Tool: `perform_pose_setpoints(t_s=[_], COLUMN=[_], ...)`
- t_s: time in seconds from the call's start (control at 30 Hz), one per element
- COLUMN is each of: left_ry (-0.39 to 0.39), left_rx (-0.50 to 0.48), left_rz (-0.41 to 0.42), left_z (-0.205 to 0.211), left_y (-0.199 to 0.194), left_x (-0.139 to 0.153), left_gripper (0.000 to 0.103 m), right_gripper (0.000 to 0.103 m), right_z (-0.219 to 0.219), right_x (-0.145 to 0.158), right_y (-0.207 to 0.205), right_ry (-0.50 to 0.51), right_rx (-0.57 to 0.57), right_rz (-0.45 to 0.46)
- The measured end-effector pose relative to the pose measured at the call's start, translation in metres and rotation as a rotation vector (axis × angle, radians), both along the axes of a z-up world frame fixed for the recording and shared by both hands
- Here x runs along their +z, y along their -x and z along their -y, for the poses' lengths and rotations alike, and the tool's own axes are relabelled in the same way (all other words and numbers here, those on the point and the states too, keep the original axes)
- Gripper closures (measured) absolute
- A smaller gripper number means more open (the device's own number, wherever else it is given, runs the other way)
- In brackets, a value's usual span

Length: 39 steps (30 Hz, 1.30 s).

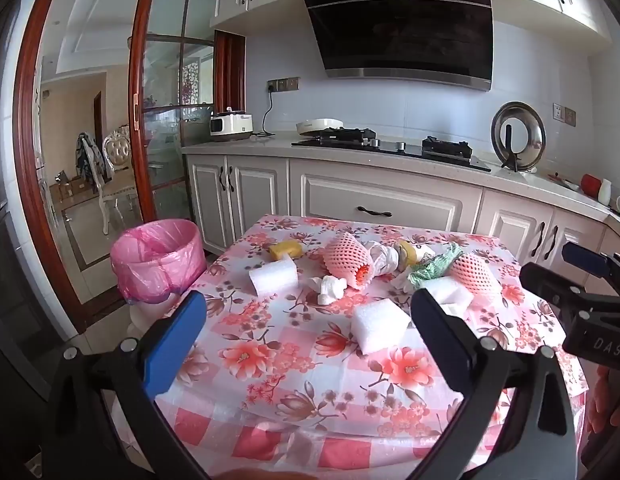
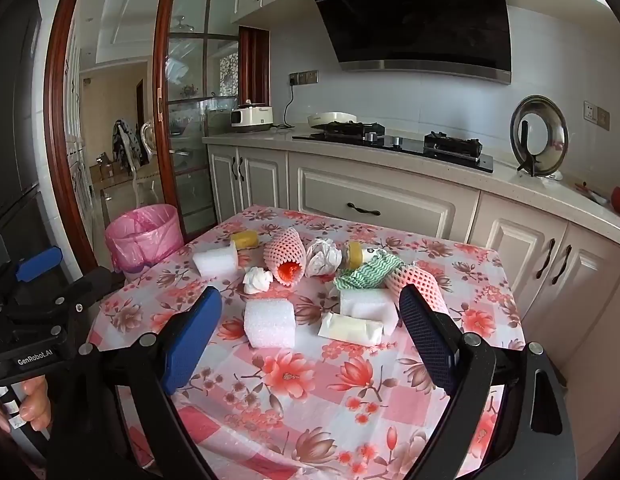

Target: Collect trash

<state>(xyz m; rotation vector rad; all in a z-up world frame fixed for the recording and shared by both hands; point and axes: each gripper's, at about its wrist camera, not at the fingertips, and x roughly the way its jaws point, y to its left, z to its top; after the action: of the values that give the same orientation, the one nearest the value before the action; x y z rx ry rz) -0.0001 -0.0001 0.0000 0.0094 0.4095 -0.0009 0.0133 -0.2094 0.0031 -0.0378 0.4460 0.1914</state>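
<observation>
The near half of the tabletop (image 2: pixel 310 400) is bare floral cloth, open to both grippers, whose jaws stand wide apart. Toward the far edge the trash lies crowded: a white foam block (image 2: pixel 270 322) and a wrapped packet (image 2: pixel 351 329) sit nearest, with a narrow gap between them. Behind them a pink net sleeve (image 2: pixel 284 258), crumpled paper (image 2: pixel 321 256) and a green striped cloth (image 2: pixel 367 272) nearly touch, leaving little room to pass. Off the left edge the pink-lined bin (image 2: pixel 144 236) stands open-topped, nothing over it. The left gripper (image 2: pixel 34 292) hangs beside the table's left edge, near the bin
</observation>
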Motion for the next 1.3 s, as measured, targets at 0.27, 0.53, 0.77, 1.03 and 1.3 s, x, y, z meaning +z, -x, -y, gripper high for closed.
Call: perform_pose_setpoints(t_s=[0.27,0.53,0.77,1.03,1.3], left_ry=[0.003,0.005,0.006,0.006,0.008], left_rx=[0.001,-0.001,-0.002,-0.002,-0.002], left_rz=[0.000,-0.004,-0.006,-0.007,-0.008], left_z=[0.001,0.000,0.000,0.000,0.000], left_y=[0.002,0.000,0.000,0.000,0.000], left_x=[0.000,0.000,0.000,0.000,0.000], left_gripper=[0.004,0.004,0.004,0.004,0.004], right_gripper=[0.018,0.018,0.018,0.018,0.018], right_z=[0.001,0.003,0.002,0.002,0.003], right_x=[0.003,0.009,0.003,0.003,0.010], right_y=[0.002,-0.003,0.003,0.004,0.005], right_ry=[-0.007,-0.011,-0.008,-0.008,-0.013], right_rx=[-0.001,-0.006,-0.003,-0.002,-0.004], right_rz=[0.006,0.004,0.016,0.017,0.019])
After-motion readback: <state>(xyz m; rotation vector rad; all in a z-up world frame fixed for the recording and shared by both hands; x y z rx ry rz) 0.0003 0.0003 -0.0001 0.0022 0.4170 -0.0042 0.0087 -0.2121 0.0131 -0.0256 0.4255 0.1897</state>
